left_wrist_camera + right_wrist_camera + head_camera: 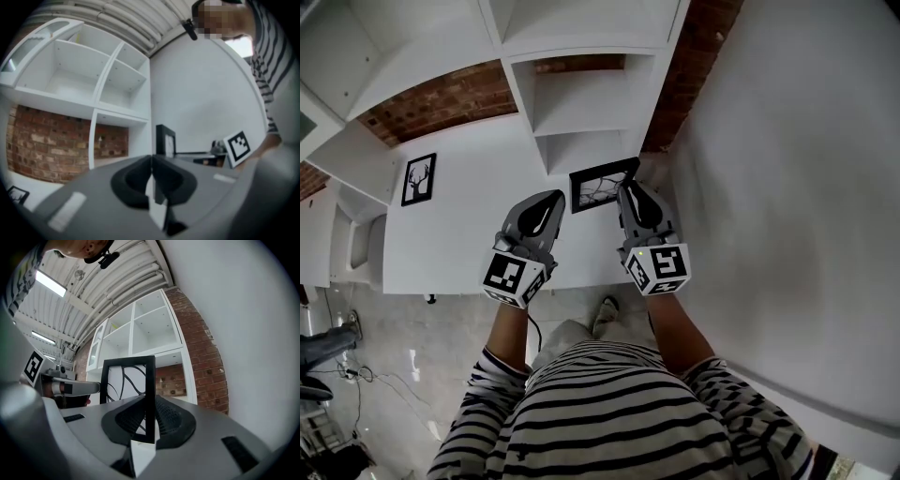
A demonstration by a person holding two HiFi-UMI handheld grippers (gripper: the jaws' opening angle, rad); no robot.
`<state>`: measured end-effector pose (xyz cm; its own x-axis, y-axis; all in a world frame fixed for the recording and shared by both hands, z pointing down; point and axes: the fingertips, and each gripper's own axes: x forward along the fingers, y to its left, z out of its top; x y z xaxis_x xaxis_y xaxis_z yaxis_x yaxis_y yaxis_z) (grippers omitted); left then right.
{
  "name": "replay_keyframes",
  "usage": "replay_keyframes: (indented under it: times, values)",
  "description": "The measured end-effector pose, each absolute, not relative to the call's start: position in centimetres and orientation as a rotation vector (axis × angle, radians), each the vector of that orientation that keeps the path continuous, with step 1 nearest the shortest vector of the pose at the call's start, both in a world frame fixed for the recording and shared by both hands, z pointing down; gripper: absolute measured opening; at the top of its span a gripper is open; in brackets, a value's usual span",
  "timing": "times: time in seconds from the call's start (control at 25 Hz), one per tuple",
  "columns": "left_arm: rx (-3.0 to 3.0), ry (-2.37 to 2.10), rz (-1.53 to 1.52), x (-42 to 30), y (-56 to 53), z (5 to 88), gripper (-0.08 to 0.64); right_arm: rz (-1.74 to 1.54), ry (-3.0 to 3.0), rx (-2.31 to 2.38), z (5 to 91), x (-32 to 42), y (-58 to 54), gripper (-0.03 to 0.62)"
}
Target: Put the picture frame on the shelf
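A white shelf unit (581, 94) fills the top of the head view. Its open compartments are white inside, and a brick wall (441, 103) shows behind the lower ones. Below it, a white counter (469, 234) spreads across the left and centre of the frame, with a plain white wall on the right.

The black picture frame (603, 185), which holds a print of curving dark lines, sits just above the centre of the head view, in front of the unit's lowest compartment. It is at the tip of the right gripper (628, 190). In the right gripper view the two jaws clamp the frame's right-hand edge between their ribbed pads. The frame stands upright with its long axis vertical and its printed face towards the person. Whether its bottom edge touches the counter cannot be told.

The left gripper (551, 202) is just left of the frame, apart from it. Its jaws are pressed together with nothing between them.

A smaller black frame with a deer print (419, 179) stands on the counter at the left, well apart from the grippers.
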<state>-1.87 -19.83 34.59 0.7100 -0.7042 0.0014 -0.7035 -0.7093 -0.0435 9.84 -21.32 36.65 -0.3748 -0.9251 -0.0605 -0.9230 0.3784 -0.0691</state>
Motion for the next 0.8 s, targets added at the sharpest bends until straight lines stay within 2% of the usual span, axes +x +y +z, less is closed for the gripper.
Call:
replay_keyframes:
  times: [0.4, 0.8]
  values:
    - [-2.967, 1.158, -0.053, -2.0, -25.2, 40.0, 0.008, -0.051, 2.570, -1.844, 43.1, 9.7, -27.1, 0.060]
    - [-3.043, 1.119, -0.160, -4.3, -30.7, 46.1, 0.008, 0.457, 2.857, -1.944, 47.7, 6.5, -33.2, 0.060]
